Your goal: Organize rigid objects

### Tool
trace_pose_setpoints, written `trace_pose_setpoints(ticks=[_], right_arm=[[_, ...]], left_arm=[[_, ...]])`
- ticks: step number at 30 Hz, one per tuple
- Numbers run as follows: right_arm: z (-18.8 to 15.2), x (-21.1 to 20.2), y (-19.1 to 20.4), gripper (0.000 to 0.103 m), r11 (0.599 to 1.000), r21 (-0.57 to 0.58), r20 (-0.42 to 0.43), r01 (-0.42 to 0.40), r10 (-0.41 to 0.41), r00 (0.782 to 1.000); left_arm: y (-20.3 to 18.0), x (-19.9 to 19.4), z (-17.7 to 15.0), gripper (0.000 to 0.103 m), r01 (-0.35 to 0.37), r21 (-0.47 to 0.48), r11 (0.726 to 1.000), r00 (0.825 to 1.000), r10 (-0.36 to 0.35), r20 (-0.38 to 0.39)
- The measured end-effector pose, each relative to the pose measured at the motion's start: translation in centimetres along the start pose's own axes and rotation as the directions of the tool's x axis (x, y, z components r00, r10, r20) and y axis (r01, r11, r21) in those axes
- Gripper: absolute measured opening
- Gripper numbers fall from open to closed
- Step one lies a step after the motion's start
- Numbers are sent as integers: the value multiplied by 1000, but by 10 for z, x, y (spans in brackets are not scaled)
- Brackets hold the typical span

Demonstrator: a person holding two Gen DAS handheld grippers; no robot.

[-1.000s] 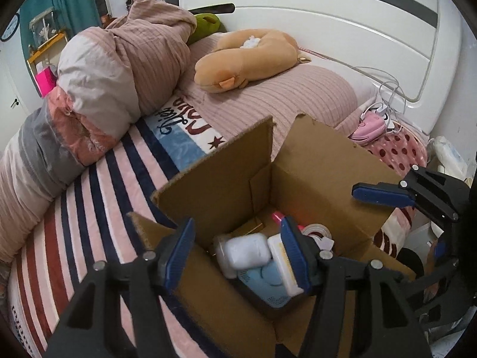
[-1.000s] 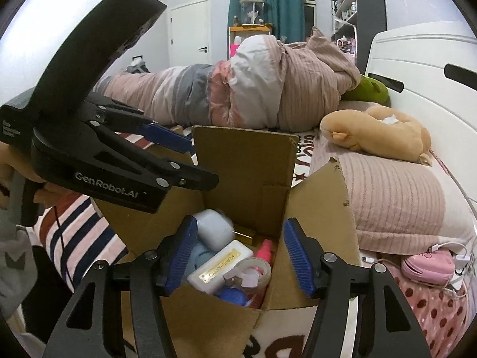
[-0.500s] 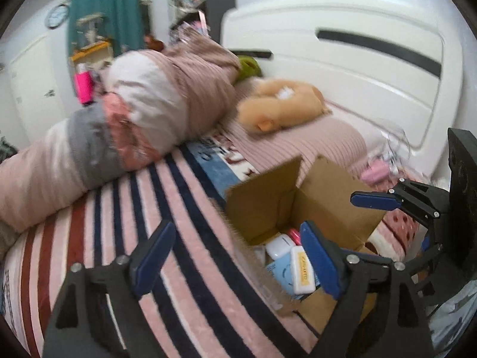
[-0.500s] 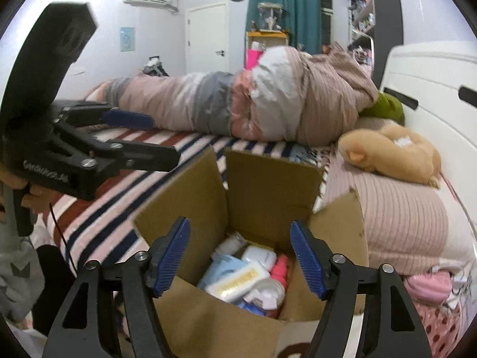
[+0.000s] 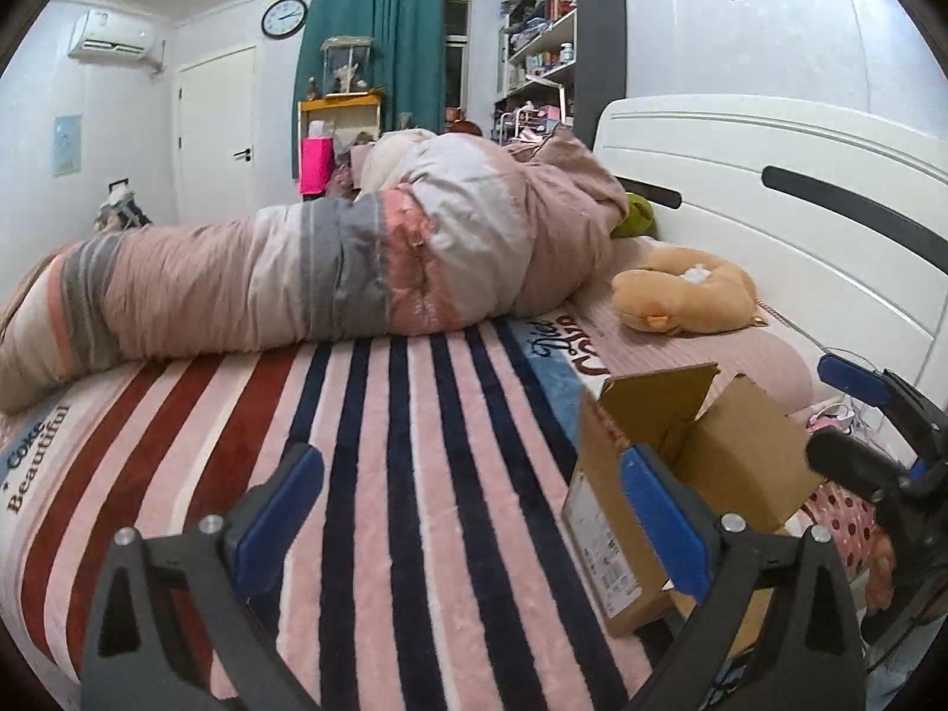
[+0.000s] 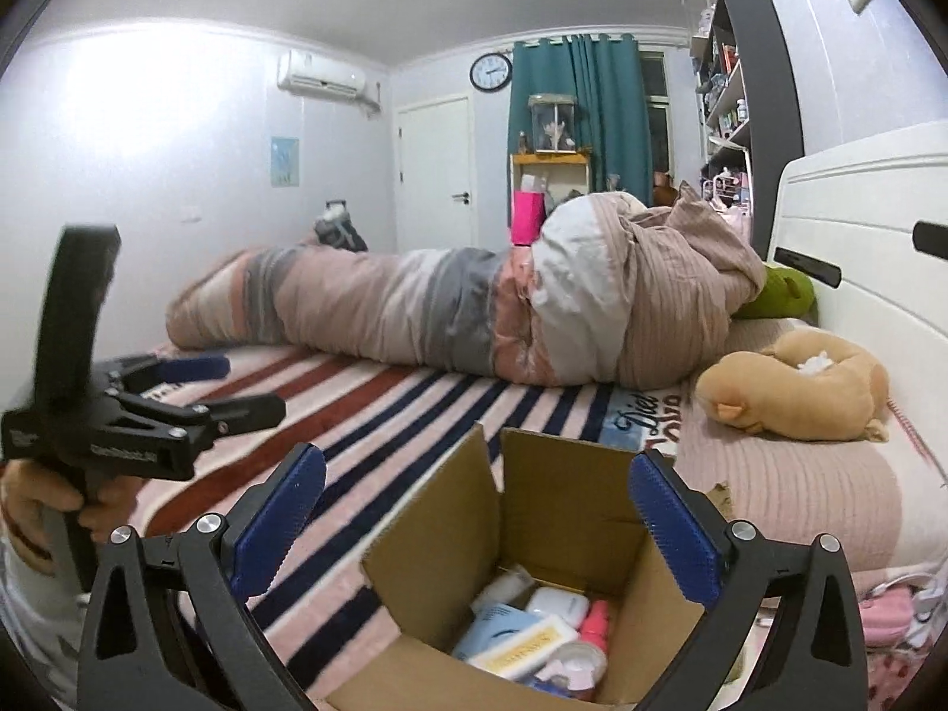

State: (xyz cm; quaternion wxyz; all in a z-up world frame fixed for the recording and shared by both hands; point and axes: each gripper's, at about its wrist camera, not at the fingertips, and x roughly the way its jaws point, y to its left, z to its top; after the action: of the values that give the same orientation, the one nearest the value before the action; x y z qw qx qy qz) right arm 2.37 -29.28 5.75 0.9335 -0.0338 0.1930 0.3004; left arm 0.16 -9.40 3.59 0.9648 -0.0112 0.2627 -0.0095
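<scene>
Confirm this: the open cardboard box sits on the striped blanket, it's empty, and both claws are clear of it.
Not quite. The box isn't empty: the right wrist view shows bottles and small containers inside. The rest holds: it sits open on the striped blanket, and neither the left claw nor the right claw, both opening, holds anything.

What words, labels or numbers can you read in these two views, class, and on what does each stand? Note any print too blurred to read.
"Coxe Beautiful": on the striped blanket, at its left edge.
"Diet": script on the blanket's blue patch; the line below is cut off.
Shipping label on the cardboard box: too small to read.
Yellow-labelled item in the box: print blurred.
Left gripper: side lettering blurred.
Wall clock: numerals unreadable.
</scene>
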Motion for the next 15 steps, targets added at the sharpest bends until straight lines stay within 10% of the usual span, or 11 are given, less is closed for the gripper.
trace_pose_setpoints(ticks=[15], right_arm=[[-7,5,3,103,1000,29,-17,-6,7,1000]], left_arm=[[13,0,-4,100,-30,-24,999,1000,30,2]])
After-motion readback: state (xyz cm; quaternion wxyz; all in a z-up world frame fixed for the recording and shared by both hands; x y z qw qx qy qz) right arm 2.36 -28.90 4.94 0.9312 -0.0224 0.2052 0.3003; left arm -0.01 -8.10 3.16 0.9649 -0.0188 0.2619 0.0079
